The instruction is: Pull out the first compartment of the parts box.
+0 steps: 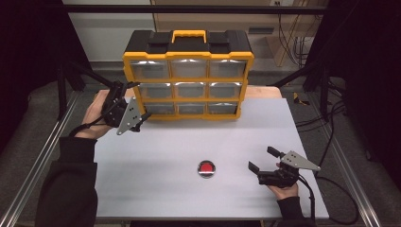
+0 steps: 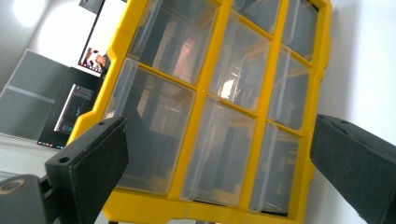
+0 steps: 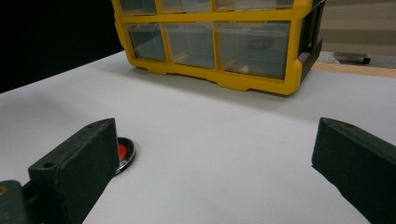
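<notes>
Left gripper, jaws apart, held at the lower left corner of the yellow drawer organizer, just beside its bottom row of clear drawers; nothing lies between the jaws. In the left gripper view the drawer fronts stand close ahead, tilted. Centre: grey table, with a small round red-topped disc lying flat, well apart from the organizer. Right gripper, jaws spread wide, holding nothing, near the disc on its right side; in the right gripper view the disc sits partly behind one jaw.
</notes>
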Motion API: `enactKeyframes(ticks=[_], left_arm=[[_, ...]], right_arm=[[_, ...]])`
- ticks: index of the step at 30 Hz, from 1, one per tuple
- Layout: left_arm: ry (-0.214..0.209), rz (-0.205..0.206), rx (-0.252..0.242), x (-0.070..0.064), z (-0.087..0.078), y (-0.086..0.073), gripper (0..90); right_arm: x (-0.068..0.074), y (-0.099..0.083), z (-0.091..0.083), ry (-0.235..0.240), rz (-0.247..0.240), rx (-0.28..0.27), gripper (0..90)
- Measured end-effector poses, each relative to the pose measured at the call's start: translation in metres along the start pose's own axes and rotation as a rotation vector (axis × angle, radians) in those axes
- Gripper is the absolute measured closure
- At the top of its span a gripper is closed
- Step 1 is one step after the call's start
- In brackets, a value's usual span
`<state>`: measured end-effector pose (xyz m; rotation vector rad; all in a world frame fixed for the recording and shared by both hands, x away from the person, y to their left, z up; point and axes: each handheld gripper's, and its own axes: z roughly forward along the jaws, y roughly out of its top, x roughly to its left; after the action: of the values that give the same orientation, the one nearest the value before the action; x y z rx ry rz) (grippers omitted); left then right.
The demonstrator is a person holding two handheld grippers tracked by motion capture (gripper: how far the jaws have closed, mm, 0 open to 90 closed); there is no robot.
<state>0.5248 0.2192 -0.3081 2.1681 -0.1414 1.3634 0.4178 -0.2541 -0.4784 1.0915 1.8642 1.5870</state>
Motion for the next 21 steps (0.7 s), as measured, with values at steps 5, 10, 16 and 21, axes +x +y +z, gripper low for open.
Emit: enactKeyframes(ticks=[5,10,16,21], left_arm=[[-0.001,0.035,0.027,0.005,0.006,0.002,3.8],[0.007,0.049,0.031,0.010,0.016,0.001,3.8],[0.018,0.058,0.048,0.017,0.025,-0.003,3.9],[0.023,0.065,0.054,0.021,0.029,-0.005,3.9]], right_arm=[[0.000,0.000,0.000,0.000,0.001,-0.002,1.4],[0.000,0.000,0.000,-0.002,-0.001,0.000,1.4],[0.000,0.000,0.000,-0.003,-0.002,0.000,1.4],[0.000,0.000,0.000,-0.001,-0.002,0.003,1.4]])
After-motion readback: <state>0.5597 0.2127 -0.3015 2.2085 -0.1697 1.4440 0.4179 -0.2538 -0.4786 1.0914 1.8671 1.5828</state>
